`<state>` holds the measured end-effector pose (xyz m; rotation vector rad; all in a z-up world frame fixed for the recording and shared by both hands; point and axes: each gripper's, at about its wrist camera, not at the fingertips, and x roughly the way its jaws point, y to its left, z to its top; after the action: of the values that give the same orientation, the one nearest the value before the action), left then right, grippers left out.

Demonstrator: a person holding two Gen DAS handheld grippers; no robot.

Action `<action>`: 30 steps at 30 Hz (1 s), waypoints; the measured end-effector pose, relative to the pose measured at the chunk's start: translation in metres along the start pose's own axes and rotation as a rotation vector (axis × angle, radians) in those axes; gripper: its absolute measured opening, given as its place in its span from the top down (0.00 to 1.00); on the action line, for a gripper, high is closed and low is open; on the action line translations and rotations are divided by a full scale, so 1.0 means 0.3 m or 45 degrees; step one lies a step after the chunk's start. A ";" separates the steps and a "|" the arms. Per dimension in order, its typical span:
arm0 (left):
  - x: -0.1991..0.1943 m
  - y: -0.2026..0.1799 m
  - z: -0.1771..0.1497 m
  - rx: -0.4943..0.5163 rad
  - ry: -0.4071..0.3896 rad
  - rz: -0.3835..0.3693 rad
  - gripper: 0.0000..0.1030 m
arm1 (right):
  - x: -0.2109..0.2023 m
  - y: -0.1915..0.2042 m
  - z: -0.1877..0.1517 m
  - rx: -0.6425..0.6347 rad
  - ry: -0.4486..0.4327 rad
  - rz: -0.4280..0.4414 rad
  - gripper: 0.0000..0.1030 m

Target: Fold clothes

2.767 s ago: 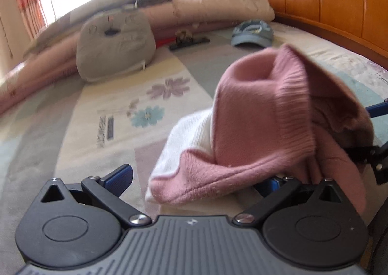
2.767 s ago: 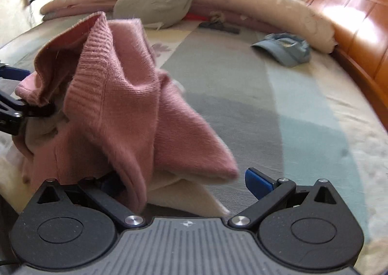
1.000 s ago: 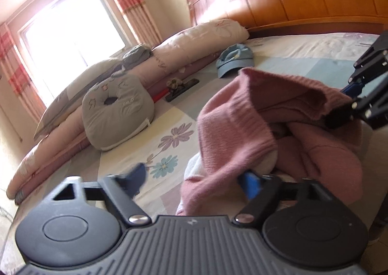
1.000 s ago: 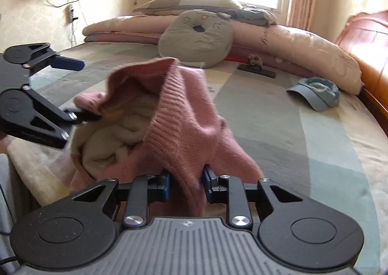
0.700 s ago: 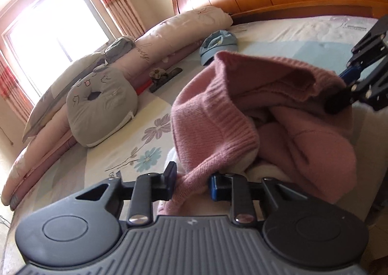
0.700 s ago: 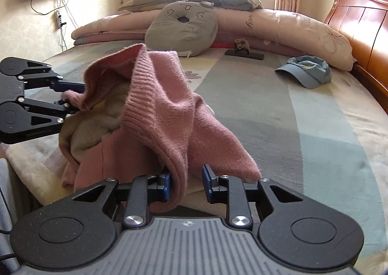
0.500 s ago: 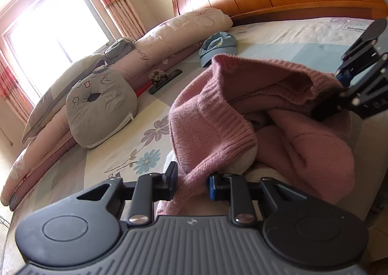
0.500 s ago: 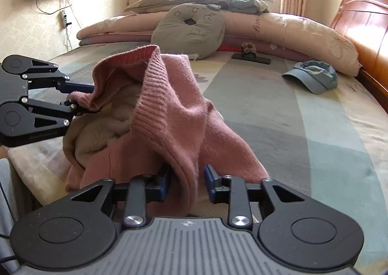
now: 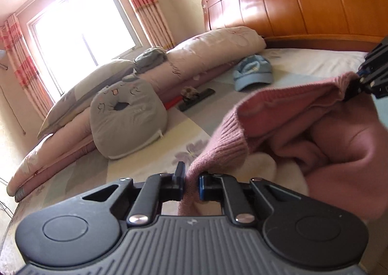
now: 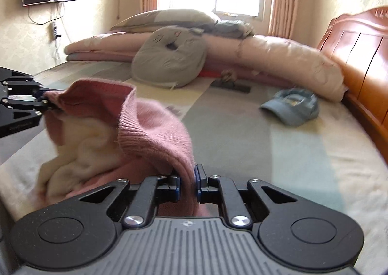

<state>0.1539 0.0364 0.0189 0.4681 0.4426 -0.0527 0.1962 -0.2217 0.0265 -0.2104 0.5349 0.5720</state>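
A pink knitted sweater (image 9: 303, 115) with a cream part (image 10: 80, 144) hangs bunched between my two grippers, lifted off the bed. My left gripper (image 9: 190, 181) is shut on one end of its ribbed pink edge. My right gripper (image 10: 186, 181) is shut on the other end of that edge. In the left wrist view the right gripper (image 9: 359, 86) shows at the right margin, pinching the stretched edge. The left gripper (image 10: 47, 104) shows at the left margin of the right wrist view, holding its corner. Folds of the sweater sag below the taut edge.
The bed (image 10: 254, 144) has a striped, flowered cover. A grey cushion (image 9: 126, 117), rolled quilts (image 10: 266, 57) and pillows lie along the window side. A blue cap (image 10: 293, 106) and a small dark object (image 10: 230, 84) lie on the cover. The wooden headboard (image 9: 303, 1) stands at the right.
Both grippers have closed on the sweater's ribbed edge and moved up, pulling that edge taut between them and lifting the sweater off the bed.
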 end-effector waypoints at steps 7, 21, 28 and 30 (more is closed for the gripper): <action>0.206 0.092 0.084 -0.035 0.064 0.001 0.93 | 0.179 -0.148 0.136 -0.022 0.046 -0.099 0.88; 0.780 0.180 0.143 -0.090 0.274 -0.053 0.92 | 0.741 -0.415 0.313 0.066 0.247 -0.106 0.89; 1.057 0.196 0.050 -0.211 0.480 -0.119 0.82 | 1.019 -0.464 0.304 0.110 0.397 -0.082 0.88; 1.105 0.193 0.011 -0.234 0.523 -0.144 0.83 | 1.081 -0.462 0.277 0.107 0.466 -0.070 0.87</action>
<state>0.4637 0.1036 -0.0945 0.2705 0.8699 -0.0240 0.5396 -0.1598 -0.0710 -0.2509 0.9033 0.4574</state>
